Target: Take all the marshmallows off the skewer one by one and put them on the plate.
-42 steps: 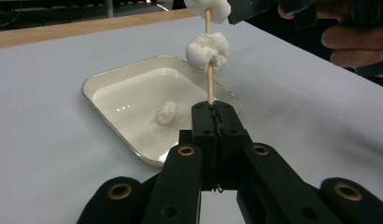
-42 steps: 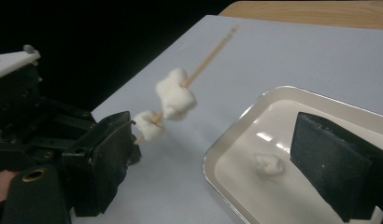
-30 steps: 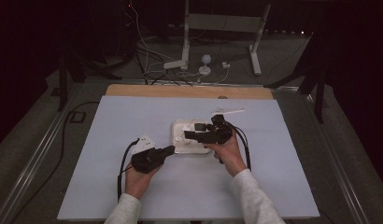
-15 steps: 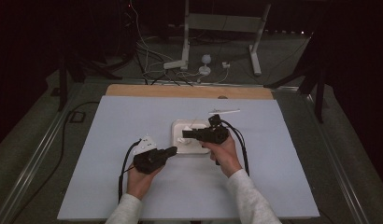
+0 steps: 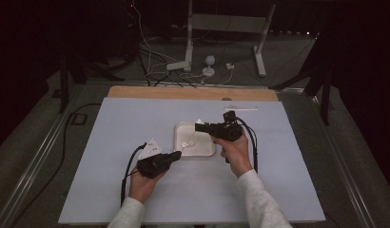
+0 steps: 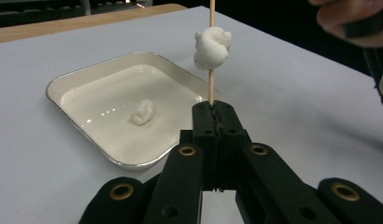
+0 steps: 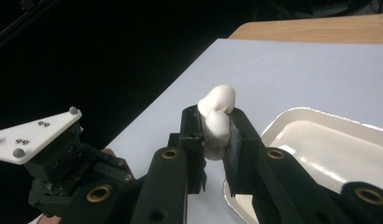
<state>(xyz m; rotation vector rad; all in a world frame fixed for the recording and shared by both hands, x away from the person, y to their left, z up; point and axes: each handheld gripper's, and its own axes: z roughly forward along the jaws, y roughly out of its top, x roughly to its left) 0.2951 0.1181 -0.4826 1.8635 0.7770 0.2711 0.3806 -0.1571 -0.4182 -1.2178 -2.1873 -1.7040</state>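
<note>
Left gripper (image 6: 213, 108): jaws pressed together on the lower end of a thin wooden skewer (image 6: 210, 79), which stands upright out of the grip with one white marshmallow (image 6: 212, 46) already threaded partway up; the upright hold judged to present the free tip for the next piece. Right gripper (image 7: 216, 122): jaws have just been closing and now clamp a second marshmallow (image 7: 216, 119) between the pads, the soft piece bulging above them; seen in the high view raised over the far edge of the tray (image 5: 181, 129), its muzzle turned toward the left gripper (image 5: 174, 155). Tray: shallow, cream-coloured, metal-rimmed, set near the middle of the pale table cover (image 5: 112, 142), within reach of both hands, judged to serve as the stock dish. One further marshmallow piece (image 6: 143, 112) lies loose on its floor. Left hand (image 5: 144, 183) rests low at the near left corner of the tray, the skewer leaning over the tray rim; right hand (image 5: 236, 152) holds its gripper level beside the tray's right side. Against the earlier high views: the right gripper sat lower over the tray with jaws wider, and now stands shifted toward the far edge, gripping; the left gripper keeps its place. Wooden board edge (image 5: 193, 92) beyond the cover.
</note>
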